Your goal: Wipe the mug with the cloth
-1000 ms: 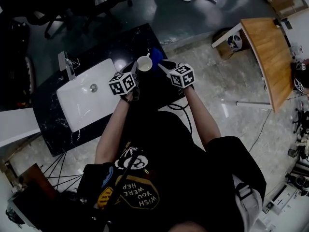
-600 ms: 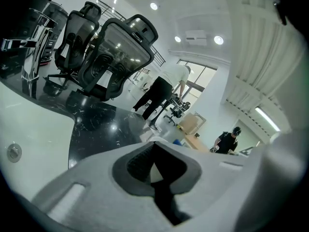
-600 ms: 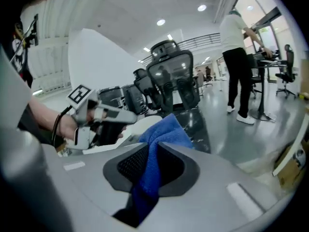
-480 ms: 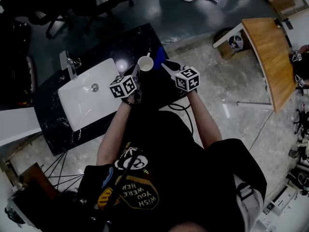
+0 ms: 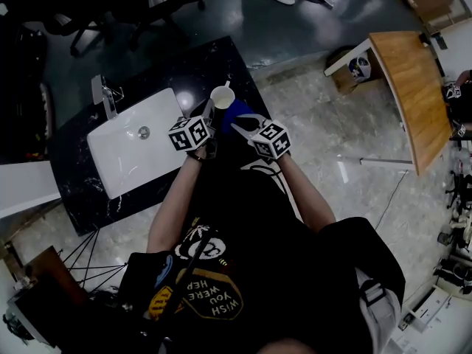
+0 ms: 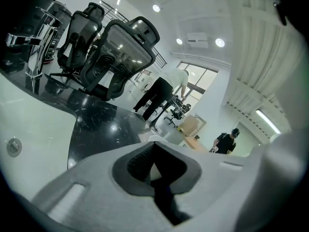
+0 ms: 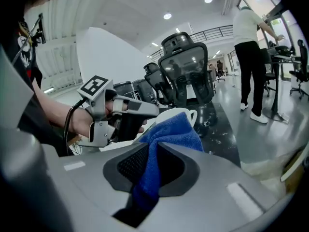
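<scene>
A white mug hangs over the black counter, and my left gripper is shut on its wall. In the left gripper view a strip of white mug shows just past the closed left gripper. My right gripper is shut on a blue cloth, just to the near right of the mug. In the right gripper view the blue cloth bunches out of the right gripper and lies against the mug. The left gripper grips that mug from the left.
A white sink with a chrome faucet is set in the counter left of the mug. Office chairs stand beyond the counter. A wooden table is at the far right. A person stands on the floor behind.
My right gripper has drawn the blue cloth back toward the person and to the left, from beside the mug's far right to its near side. The left gripper and mug barely moved.
</scene>
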Action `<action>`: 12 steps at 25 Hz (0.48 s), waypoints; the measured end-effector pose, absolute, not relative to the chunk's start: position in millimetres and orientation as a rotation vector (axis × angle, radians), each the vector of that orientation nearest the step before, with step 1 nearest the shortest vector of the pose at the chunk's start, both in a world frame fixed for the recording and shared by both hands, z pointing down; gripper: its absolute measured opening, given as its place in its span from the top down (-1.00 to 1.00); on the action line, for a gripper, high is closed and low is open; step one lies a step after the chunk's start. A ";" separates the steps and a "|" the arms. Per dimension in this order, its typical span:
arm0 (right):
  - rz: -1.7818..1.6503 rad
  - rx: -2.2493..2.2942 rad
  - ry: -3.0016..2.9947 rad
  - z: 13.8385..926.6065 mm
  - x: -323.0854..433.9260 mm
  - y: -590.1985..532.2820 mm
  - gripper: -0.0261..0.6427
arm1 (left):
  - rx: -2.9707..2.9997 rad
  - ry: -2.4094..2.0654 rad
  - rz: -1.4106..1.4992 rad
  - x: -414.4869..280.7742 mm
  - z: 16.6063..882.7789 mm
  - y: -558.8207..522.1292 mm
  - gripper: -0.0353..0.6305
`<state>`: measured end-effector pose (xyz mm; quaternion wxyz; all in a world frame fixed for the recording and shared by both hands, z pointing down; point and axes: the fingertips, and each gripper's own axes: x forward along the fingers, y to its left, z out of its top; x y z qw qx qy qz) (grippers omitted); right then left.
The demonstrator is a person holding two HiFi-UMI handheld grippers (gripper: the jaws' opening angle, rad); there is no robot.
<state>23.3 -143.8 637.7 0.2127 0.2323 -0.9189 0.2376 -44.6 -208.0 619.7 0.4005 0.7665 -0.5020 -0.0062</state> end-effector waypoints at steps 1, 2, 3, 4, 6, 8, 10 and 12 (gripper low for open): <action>0.661 0.688 -2.561 632.6 27.8 -150.2 0.75 | 1.941 -1.268 -0.013 -44.2 620.2 -207.4 0.89; 0.681 0.769 -2.578 623.1 35.3 -163.7 0.75 | 1.943 -1.265 -0.014 -44.0 620.8 -206.9 0.89; 0.708 0.868 -2.599 611.0 44.1 -181.6 0.75 | 1.942 -1.264 -0.016 -44.1 621.5 -206.6 0.89; 0.727 0.956 -2.618 599.2 51.9 -200.0 0.75 | 1.940 -1.264 -0.021 -44.6 622.3 -206.6 0.89; 0.721 1.028 -2.629 586.4 58.3 -225.5 0.75 | 1.935 -1.270 -0.027 -45.9 623.4 -207.0 0.89; 0.697 0.974 -2.590 595.2 53.0 -228.9 0.75 | 1.932 -1.274 -0.032 -45.7 622.5 -206.8 0.89; 0.710 0.914 -2.541 614.1 46.7 -217.6 0.75 | 1.929 -1.274 -0.042 -43.7 619.9 -206.6 0.89; 0.765 0.905 -2.530 625.8 45.9 -200.8 0.75 | 1.936 -1.273 -0.028 -40.5 618.8 -204.8 0.89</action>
